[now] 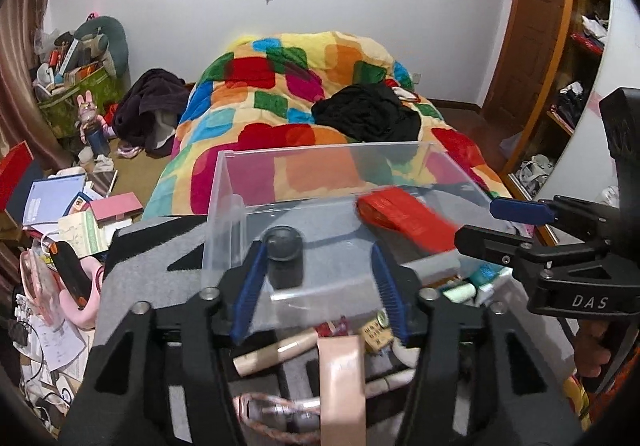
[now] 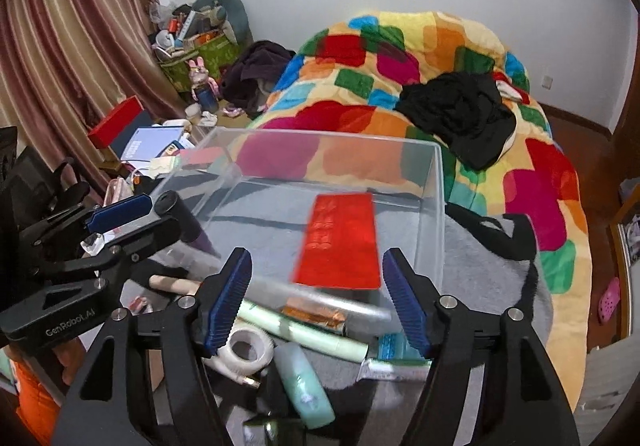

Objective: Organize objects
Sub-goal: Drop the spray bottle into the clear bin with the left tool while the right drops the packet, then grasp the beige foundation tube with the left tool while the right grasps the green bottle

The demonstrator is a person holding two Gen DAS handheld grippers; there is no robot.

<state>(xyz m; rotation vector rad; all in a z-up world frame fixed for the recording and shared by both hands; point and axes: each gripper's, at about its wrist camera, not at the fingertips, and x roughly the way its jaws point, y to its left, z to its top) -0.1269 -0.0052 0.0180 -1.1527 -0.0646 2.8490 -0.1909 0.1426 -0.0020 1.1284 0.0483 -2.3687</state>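
A flat red packet (image 2: 339, 242) and a dark cylindrical bottle (image 1: 284, 255) are inside the clear plastic box (image 2: 432, 182) on the grey cloth (image 2: 488, 278), both the left tool (image 1: 316, 286) and right tool (image 2: 316, 294) spread, pinching nothing.

We hold our left hand-held gripper (image 1: 316, 286) and our right hand-held gripper (image 2: 316, 298) side by side, both tipped down. Their blue jaws stand apart, pressing nothing.

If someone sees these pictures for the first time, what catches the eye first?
The bright patchwork blanket on the bed fills the background. In front stands a clear plastic box with a red packet inside it. Small cosmetics lie scattered on the grey cloth nearest the camera.
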